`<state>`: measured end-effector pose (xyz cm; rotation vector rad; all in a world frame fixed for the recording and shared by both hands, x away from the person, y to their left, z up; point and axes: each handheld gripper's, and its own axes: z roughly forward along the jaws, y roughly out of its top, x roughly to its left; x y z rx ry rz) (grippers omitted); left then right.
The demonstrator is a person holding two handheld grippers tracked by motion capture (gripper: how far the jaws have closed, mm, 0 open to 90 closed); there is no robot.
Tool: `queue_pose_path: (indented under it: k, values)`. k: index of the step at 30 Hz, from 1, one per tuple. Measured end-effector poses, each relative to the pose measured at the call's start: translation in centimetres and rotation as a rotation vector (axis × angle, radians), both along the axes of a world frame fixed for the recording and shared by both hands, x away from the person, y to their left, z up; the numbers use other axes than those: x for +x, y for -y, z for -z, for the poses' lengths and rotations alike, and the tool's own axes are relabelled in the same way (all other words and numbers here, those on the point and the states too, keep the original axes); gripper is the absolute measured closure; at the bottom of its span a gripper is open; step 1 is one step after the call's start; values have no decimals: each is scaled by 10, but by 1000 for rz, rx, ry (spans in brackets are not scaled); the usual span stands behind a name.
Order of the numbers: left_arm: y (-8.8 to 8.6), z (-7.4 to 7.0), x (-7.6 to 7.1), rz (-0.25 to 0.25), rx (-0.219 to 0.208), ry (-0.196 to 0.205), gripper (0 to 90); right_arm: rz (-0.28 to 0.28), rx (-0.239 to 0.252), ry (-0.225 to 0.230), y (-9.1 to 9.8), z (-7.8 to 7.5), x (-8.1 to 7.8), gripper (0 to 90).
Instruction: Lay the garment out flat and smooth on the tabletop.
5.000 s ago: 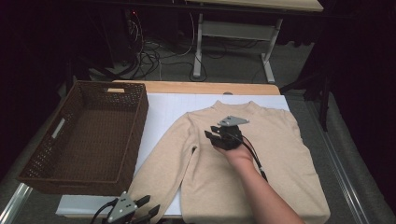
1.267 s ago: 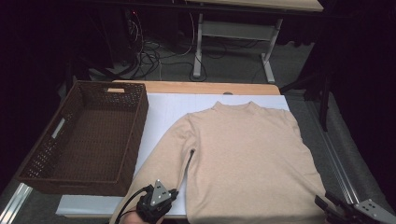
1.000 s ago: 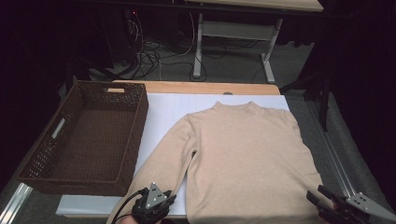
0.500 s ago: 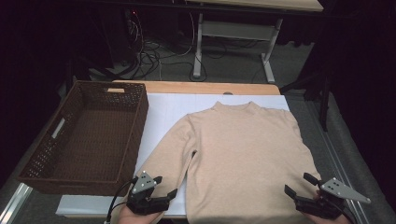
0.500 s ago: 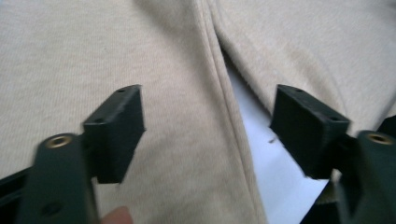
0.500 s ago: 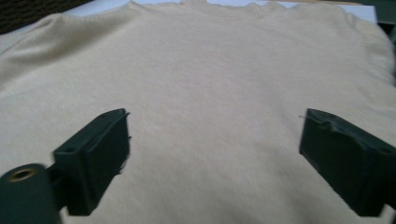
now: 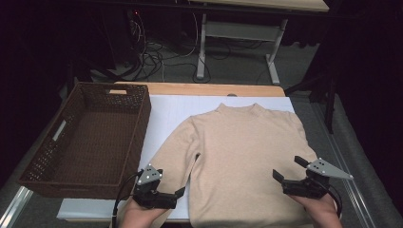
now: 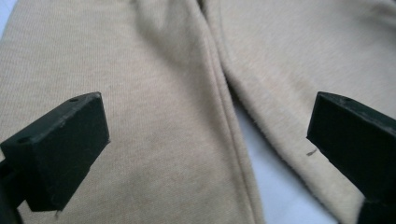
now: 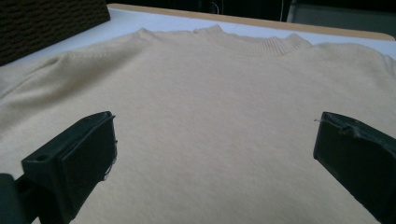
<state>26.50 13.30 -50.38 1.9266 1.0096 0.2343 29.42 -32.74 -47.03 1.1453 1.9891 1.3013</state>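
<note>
A beige sweater (image 7: 242, 152) lies flat, front up, on a white sheet (image 7: 166, 111), collar toward the far edge. My left gripper (image 7: 167, 187) hovers over the cuff end of the sweater's left-hand sleeve (image 8: 154, 121) near the table's front. Its jaws have just been opening and stand wide, the sleeve and the body's side edge below them and nothing pinched. My right gripper (image 7: 289, 168) is over the sweater's lower right part. It points toward the collar (image 9: 252, 39), and its jaws have also just been opening, with bare knit between them.
An empty brown wicker basket (image 7: 90, 137) stands on the table's left side. A wooden table edge (image 7: 199, 89) runs along the back. Beyond it are floor cables and a white desk frame (image 7: 204, 42). A metal rail (image 7: 342, 156) borders the right side.
Both grippers have come up from the bottom edge onto the sweater, the right one moving farther left and inward. Both sets of jaws went from nearly closed to wide apart.
</note>
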Motion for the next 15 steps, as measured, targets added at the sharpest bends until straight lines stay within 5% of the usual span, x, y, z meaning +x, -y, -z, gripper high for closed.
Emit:
queue_pose_path:
  k: [6,12,15]
  values:
    - [5,-5,12,41,-28,2,0,-12,-20,-4,-8,4,13,0]
    - [8,-7,30,-27,-48,25,0,-23,-9,-4,-4,12,10,0]
    - [7,-4,41,-63,-14,18,0,-41,11,2,0,16,-1,0]
